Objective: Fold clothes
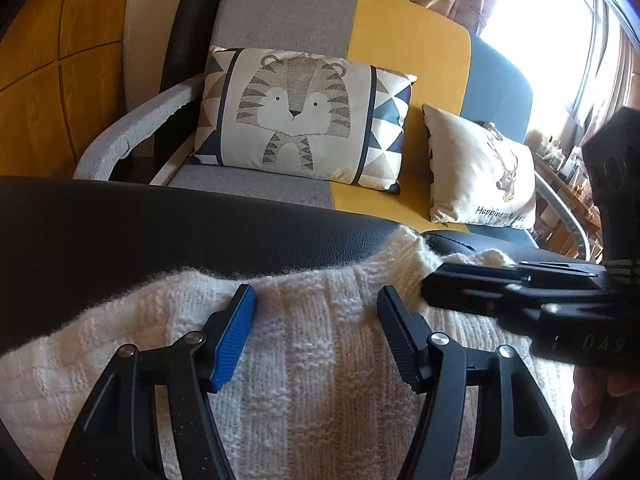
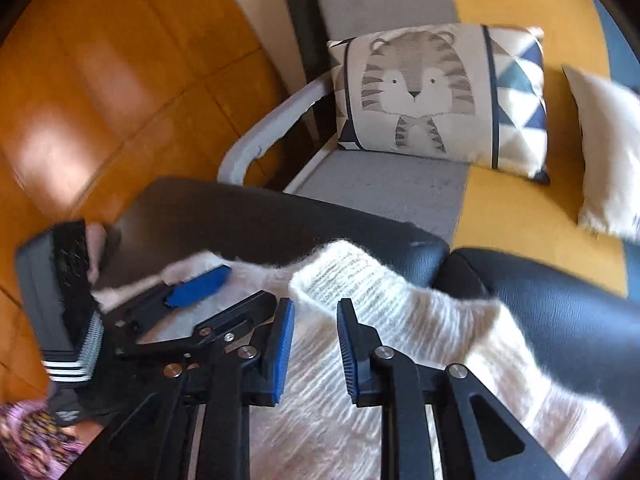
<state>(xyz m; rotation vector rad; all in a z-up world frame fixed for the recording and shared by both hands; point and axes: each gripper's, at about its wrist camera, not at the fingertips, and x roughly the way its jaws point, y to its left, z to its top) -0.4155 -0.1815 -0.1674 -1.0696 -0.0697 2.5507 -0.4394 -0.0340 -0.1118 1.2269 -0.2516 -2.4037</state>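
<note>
A grey, yellow and blue sofa [image 1: 288,24] filled the background, with a tiger cushion [image 1: 298,114] and a paler deer cushion [image 1: 480,168] propped on its seat. In front of it stood a black leather surface [image 1: 160,220], split by a seam into two padded sections, and over this lay the cream knitted sweater [image 1: 304,344], spread from the near edge up toward the far rim, where one bunched corner rose in a fuzzy peak. The knit looked thick, loose and hairy, with ribbed bands running along it; it would likely handle soft and light, sagging and stretching rather than holding a crease, so a hold on a doubled edge or the raised corner seemed safer than a pinch in the flat middle. The left gripper [image 1: 316,340] hovered over the sweater with its jaws wide apart, nothing between the pads. The right gripper [image 2: 316,348] stood just beside it, its jaws apart too though narrower, framing a strip of knit without pressing on it.
</note>
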